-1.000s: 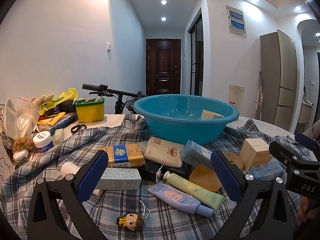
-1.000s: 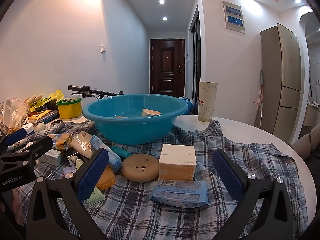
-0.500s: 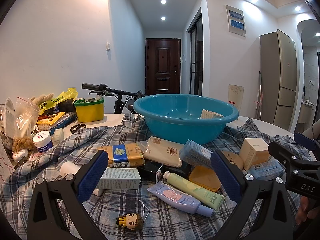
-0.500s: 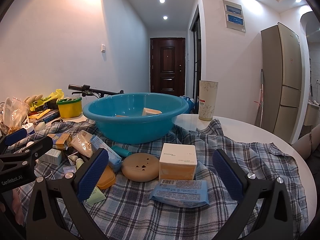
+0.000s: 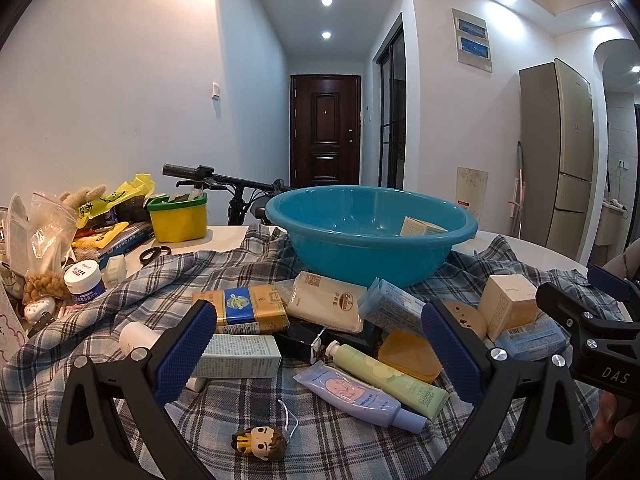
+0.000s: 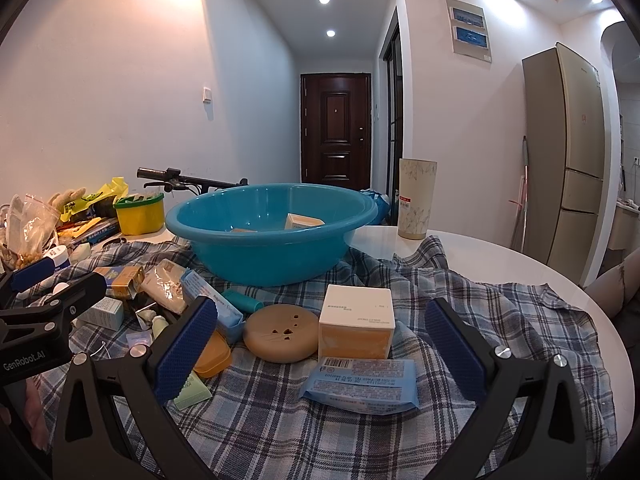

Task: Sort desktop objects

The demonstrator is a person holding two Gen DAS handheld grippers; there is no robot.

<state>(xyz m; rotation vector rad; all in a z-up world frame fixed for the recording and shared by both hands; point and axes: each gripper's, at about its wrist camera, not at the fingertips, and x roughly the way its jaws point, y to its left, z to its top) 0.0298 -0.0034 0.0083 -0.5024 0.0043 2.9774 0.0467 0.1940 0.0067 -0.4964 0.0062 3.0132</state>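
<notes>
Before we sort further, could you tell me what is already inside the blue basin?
Inside the blue basin, a small cream box leans by the far wall, with a flat tan item left of it. The near wall hides the rest of the bottom.

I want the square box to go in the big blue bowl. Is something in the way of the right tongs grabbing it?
Only partly. The flat blue packet lies just in front of the white and orange box, between it and the open right tongs. Coming from above clears it. The blue basin sits behind, nothing between.
</notes>
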